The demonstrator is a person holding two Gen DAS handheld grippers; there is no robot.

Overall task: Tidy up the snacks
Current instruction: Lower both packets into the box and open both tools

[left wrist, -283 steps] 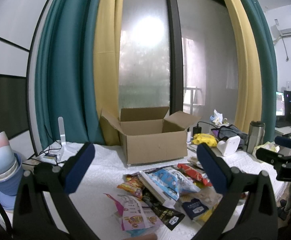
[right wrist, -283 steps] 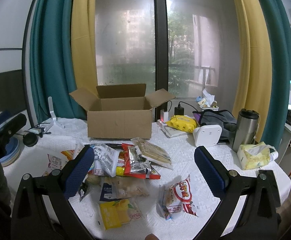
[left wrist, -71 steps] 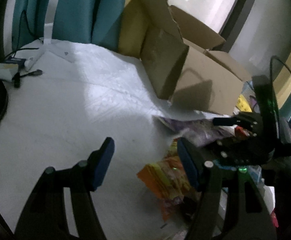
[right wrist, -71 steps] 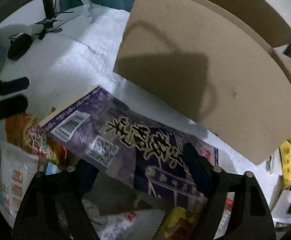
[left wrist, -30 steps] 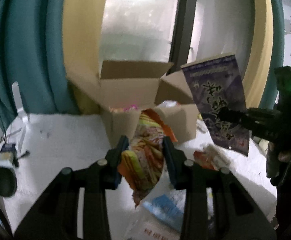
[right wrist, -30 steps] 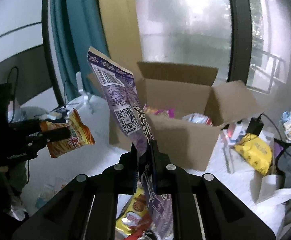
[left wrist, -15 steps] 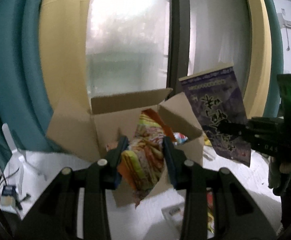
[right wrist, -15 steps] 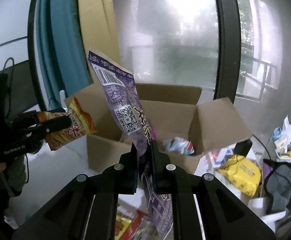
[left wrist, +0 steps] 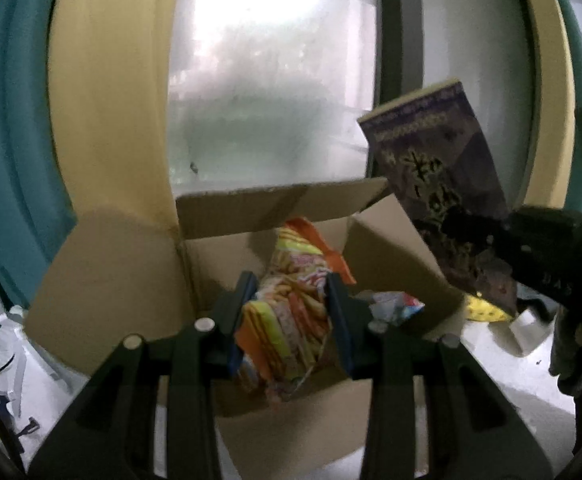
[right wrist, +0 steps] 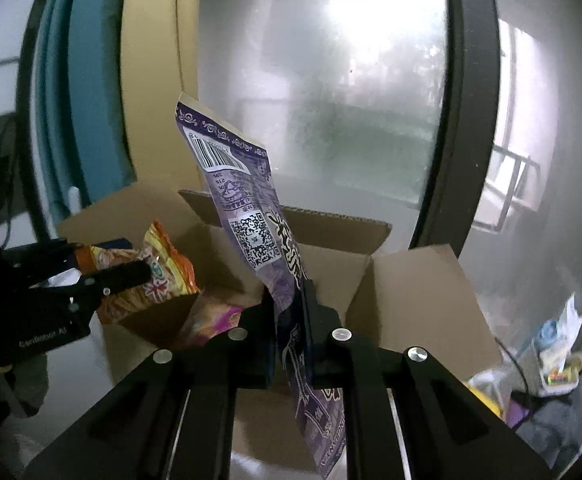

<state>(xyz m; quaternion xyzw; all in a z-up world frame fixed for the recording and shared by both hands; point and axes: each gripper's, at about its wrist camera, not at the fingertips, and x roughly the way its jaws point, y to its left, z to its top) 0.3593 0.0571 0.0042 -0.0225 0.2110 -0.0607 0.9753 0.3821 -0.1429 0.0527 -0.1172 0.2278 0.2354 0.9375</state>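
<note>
The left claw (left wrist: 291, 312) is clamped on an orange snack bag (left wrist: 291, 312), holding it over the open cardboard box (left wrist: 323, 436). The right claw (right wrist: 289, 320) pinches a purple snack packet (right wrist: 251, 216) upright, also above the box opening, with its barcode end on top. Inside the box lie a pink packet (right wrist: 211, 320) and a pale blue-and-red one (left wrist: 395, 304). The box stands on the white bench (left wrist: 523, 384), before a frosted window (right wrist: 331, 100) with yellow curtains (left wrist: 107, 100).
</note>
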